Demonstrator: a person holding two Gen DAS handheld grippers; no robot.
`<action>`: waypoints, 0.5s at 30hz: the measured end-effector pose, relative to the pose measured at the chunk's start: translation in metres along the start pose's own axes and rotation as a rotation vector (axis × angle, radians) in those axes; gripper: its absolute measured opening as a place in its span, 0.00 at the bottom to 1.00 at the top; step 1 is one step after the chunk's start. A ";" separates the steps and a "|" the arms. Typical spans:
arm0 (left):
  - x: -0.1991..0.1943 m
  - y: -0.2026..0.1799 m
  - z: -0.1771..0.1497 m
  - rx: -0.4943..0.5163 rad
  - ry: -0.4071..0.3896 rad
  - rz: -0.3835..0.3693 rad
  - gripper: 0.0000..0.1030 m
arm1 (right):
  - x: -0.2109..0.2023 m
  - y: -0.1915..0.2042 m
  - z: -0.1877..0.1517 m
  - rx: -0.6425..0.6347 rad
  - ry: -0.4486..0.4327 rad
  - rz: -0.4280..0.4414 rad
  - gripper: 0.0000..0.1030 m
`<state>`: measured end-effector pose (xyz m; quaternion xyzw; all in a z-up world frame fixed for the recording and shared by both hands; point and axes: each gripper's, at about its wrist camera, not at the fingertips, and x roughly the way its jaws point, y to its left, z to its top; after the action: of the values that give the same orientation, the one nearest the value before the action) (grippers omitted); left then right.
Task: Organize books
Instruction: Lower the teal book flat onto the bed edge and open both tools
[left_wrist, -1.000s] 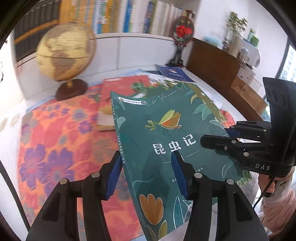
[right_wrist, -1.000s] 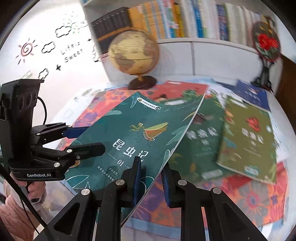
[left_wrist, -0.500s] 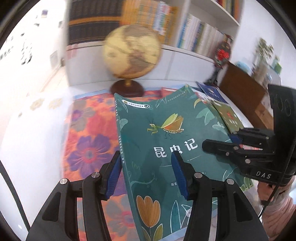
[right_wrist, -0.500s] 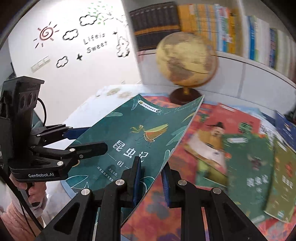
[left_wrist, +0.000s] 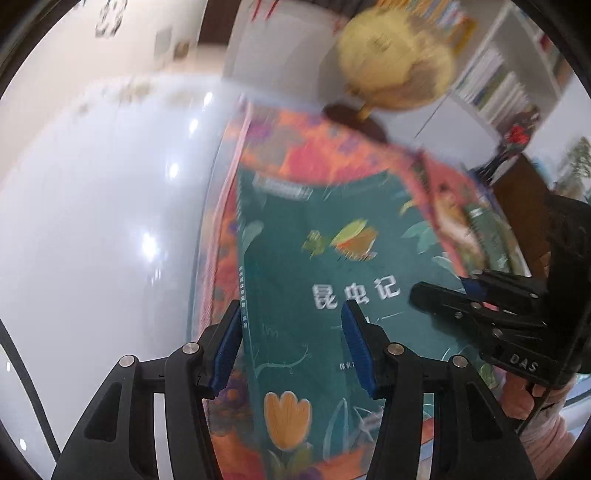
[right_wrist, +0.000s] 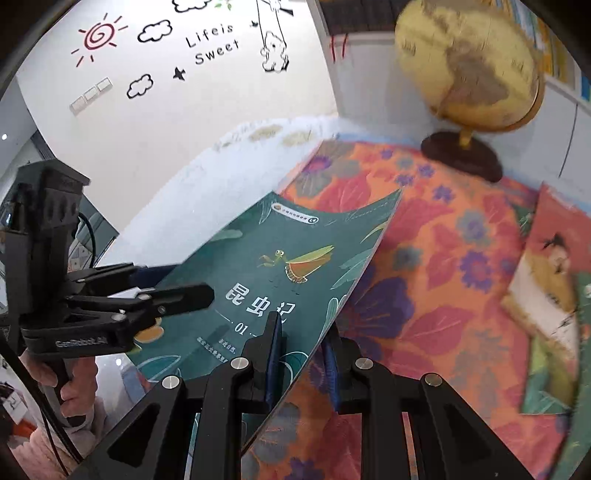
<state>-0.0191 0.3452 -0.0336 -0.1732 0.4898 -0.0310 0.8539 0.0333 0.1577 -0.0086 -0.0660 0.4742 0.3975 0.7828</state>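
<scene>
A thin green book (right_wrist: 280, 258) with a mantis on its cover hangs low over the floral cloth (right_wrist: 443, 236), held at both sides. My left gripper (left_wrist: 290, 347) has the spine edge of the green book (left_wrist: 332, 266) slanting between its blue pads, one finger over the cover. Seen from the right wrist, the left gripper (right_wrist: 184, 282) clamps that same edge. My right gripper (right_wrist: 301, 339) is shut on the opposite long edge, one pad on the cover and one behind it. It also shows in the left wrist view as the right gripper (left_wrist: 439, 286).
A globe (right_wrist: 469, 66) on a dark base stands at the cloth's far side. A red picture book (right_wrist: 554, 258) and more green books lie on the cloth to the right. Bare white tabletop (left_wrist: 92, 221) lies left of the cloth. Bookshelves (left_wrist: 491, 81) line the back wall.
Both grippers have carried the green book leftward and somewhat lower, away from the other books toward the cloth's left edge. The grip on both edges looks unchanged.
</scene>
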 end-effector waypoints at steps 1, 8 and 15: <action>0.005 0.003 0.000 -0.012 0.021 0.016 0.48 | 0.006 -0.001 -0.002 -0.001 0.016 0.000 0.20; 0.002 0.001 -0.006 0.002 0.019 0.078 0.51 | 0.025 -0.016 -0.004 0.052 0.054 0.034 0.23; 0.001 0.008 -0.005 -0.012 0.028 0.108 0.51 | 0.029 -0.008 -0.006 0.045 0.060 0.057 0.25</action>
<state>-0.0244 0.3514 -0.0392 -0.1512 0.5106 0.0155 0.8463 0.0414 0.1652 -0.0369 -0.0467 0.5081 0.4067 0.7578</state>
